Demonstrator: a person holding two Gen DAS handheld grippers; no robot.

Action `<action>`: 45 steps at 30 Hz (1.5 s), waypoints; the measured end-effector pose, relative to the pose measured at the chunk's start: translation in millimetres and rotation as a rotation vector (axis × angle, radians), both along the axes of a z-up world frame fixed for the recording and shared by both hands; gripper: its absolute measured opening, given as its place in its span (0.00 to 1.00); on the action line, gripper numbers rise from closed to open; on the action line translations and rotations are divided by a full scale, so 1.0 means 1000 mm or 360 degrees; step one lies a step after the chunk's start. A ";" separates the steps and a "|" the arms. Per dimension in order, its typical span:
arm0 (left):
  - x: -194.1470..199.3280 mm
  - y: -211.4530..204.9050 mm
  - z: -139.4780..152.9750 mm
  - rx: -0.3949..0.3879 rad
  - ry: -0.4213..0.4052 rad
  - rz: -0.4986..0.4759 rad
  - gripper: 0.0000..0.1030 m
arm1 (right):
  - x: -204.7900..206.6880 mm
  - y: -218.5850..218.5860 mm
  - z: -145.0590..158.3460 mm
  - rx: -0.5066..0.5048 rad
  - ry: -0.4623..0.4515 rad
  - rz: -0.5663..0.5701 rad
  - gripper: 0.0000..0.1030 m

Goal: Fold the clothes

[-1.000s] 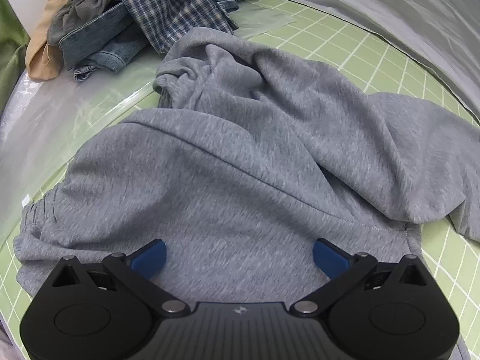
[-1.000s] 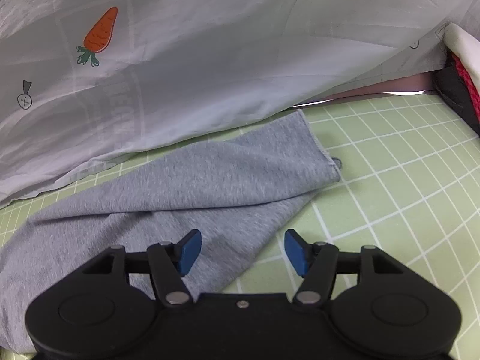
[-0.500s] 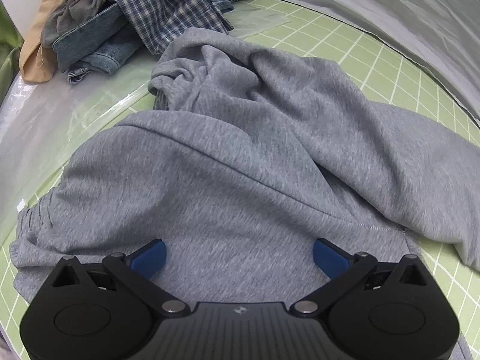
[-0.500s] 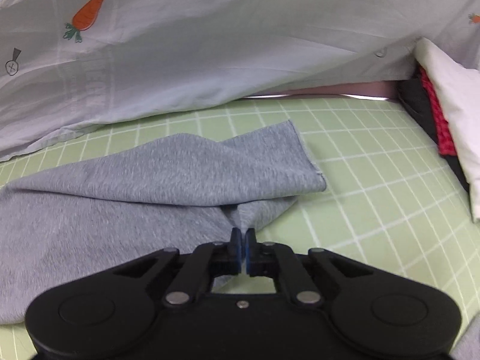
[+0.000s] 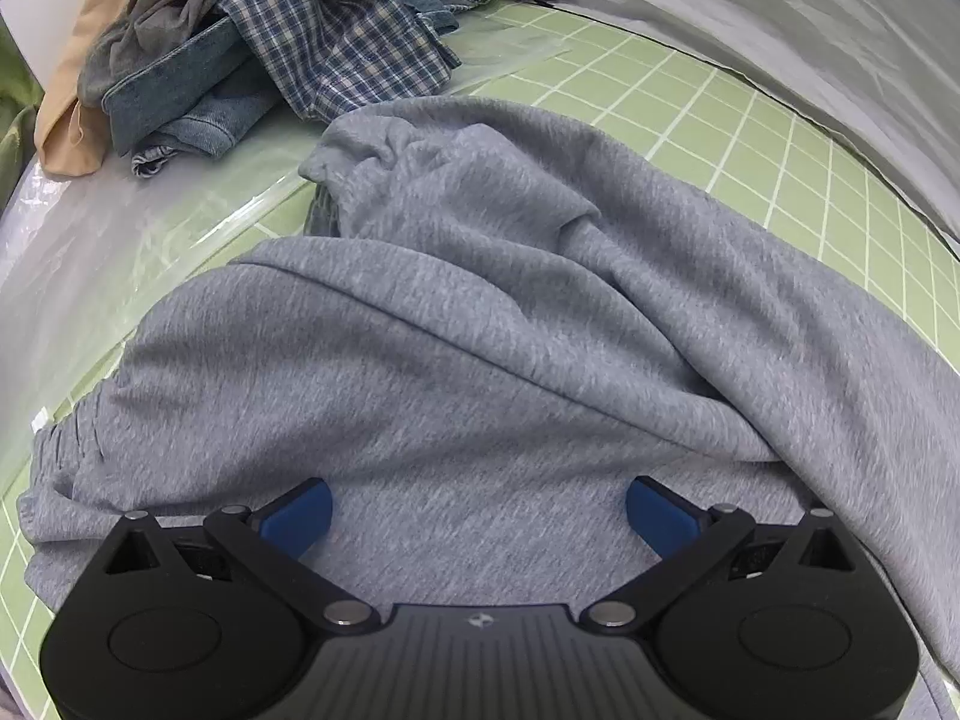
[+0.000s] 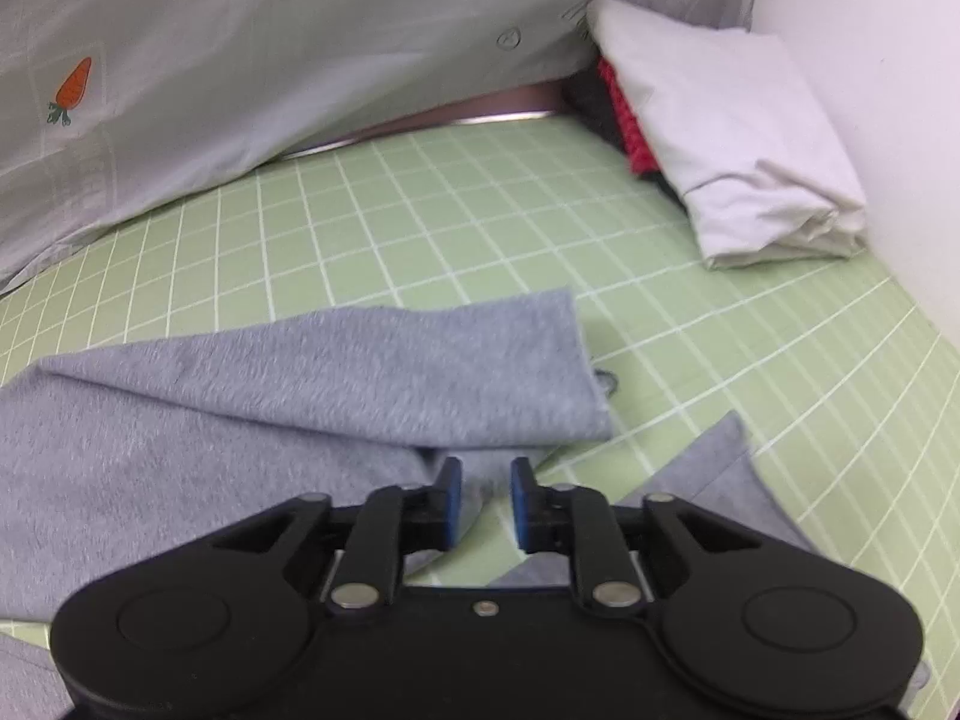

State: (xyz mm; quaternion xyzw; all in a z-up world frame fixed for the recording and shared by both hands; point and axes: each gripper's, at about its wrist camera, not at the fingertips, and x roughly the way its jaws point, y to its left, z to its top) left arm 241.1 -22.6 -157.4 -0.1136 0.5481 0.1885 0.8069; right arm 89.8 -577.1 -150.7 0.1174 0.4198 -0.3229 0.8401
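Grey sweatpants (image 5: pixel 480 312) lie rumpled on the green gridded mat (image 5: pixel 690 96). My left gripper (image 5: pixel 477 495) hovers open, its blue fingers spread wide over the cloth close to the gathered waistband. In the right wrist view one grey leg (image 6: pixel 336 372) stretches across the mat (image 6: pixel 480 210), its hem toward the right. A second hem corner (image 6: pixel 714 480) lies nearer. My right gripper (image 6: pixel 486 471) is just short of that leg; its jaws are opening and the pads stand apart, pressing on nothing, with grey cloth lying under the gap.
A heap of plaid, denim and tan clothes (image 5: pixel 270 42) sits at the far left. A pale sheet with a carrot print (image 6: pixel 300 48) borders the mat's far side. Folded white cloth (image 6: pixel 738 138) over a red item (image 6: pixel 630 120) rests by the white wall (image 6: pixel 888 90).
The right gripper closed on the grey leg, carried it to the right, and its pads have now parted. The pants pulled straighter in the left view. The left gripper stayed put.
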 end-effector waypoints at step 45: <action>0.013 0.000 -0.002 -0.0026 0.0062 0.0107 1.00 | 0.070 -0.106 -0.037 0.0310 -0.0186 -0.0289 0.61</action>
